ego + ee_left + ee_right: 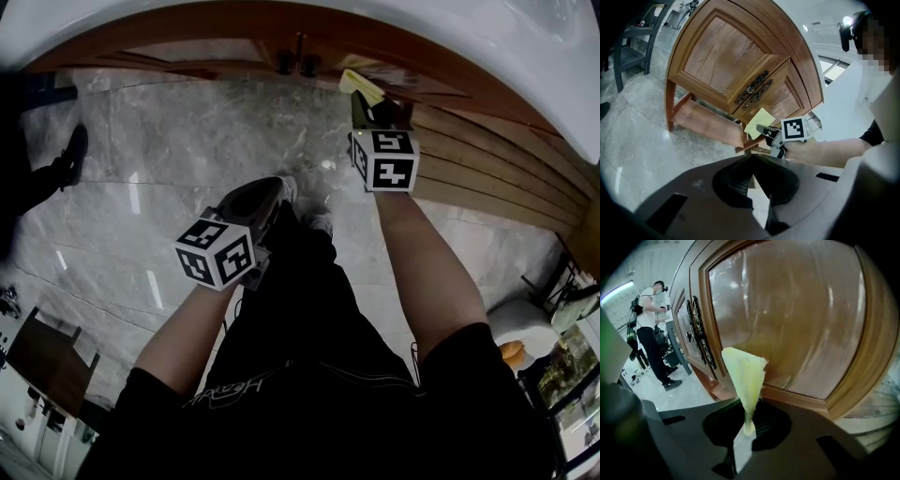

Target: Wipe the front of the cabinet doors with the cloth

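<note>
A: Where's the cloth, and why is it held like that?

B: The small pale yellow cloth (745,376) is pinched by one end in the right tongs (749,427), which are clamped on it. Most of it stands free beyond the tips as a loose flap. My guess is that this leaves a soft face to drag over the wood without the hard tips scraping. It sits just in front of the lower part of the right-hand door (797,319) of the brown wooden cabinet (724,56). I can't tell whether it actually touches the panel.

A: And the other hand?

B: The left tongs (751,157) are closed with nothing between them. They hang low over the grey marble floor (187,141), well apart from the cabinet. They're probably just out of the way, since wiping needs only one hand.

A: What about the doors?

B: Both look shut, with the ornate dark metal handles (752,89) side by side at the middle seam. That gives a flat front to wipe.

A: Is there anything readable?

B: Very little. Pale script on the person's black shirt (234,389) begins something like "Hea", and the rest is too warped to read. The black-and-white marker cube (386,159) on the right tongs carries patterns, not words. I see no brand on the cabinet or the cloth.
</note>
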Tool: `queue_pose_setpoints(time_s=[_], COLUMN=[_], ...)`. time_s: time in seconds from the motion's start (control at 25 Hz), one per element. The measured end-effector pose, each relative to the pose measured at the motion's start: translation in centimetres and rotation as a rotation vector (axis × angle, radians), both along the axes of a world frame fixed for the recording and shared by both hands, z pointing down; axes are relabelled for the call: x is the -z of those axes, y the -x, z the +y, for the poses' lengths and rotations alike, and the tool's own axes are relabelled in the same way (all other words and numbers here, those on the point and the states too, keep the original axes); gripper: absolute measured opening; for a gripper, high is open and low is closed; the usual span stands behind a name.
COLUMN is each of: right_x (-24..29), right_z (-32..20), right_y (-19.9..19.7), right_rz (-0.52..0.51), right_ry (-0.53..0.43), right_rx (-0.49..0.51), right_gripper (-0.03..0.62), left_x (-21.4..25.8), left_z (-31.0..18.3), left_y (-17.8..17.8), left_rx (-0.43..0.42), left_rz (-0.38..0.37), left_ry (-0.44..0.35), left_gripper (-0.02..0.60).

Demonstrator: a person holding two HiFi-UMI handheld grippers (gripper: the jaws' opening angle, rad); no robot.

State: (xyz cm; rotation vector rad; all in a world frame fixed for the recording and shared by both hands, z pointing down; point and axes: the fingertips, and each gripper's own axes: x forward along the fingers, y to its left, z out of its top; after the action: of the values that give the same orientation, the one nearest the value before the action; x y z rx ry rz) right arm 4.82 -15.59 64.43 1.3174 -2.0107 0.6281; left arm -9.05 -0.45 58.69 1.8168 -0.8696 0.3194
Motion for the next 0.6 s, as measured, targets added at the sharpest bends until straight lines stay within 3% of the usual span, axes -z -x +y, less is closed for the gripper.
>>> queue_pose_setpoints(time_s=[0.6], right_x=[0.2], right_z=[1.7], right_y=[-8.7], right_rz=[0.031], right_ry=[0.005], right_rx=[-0.170], right_gripper=[0.040], left_x=[0.6], left_z=[1.9], left_y=[-3.7], left_rx=[-0.046], left_rz=[-0.021], left_ry=[-0.009], left_gripper=[0.006])
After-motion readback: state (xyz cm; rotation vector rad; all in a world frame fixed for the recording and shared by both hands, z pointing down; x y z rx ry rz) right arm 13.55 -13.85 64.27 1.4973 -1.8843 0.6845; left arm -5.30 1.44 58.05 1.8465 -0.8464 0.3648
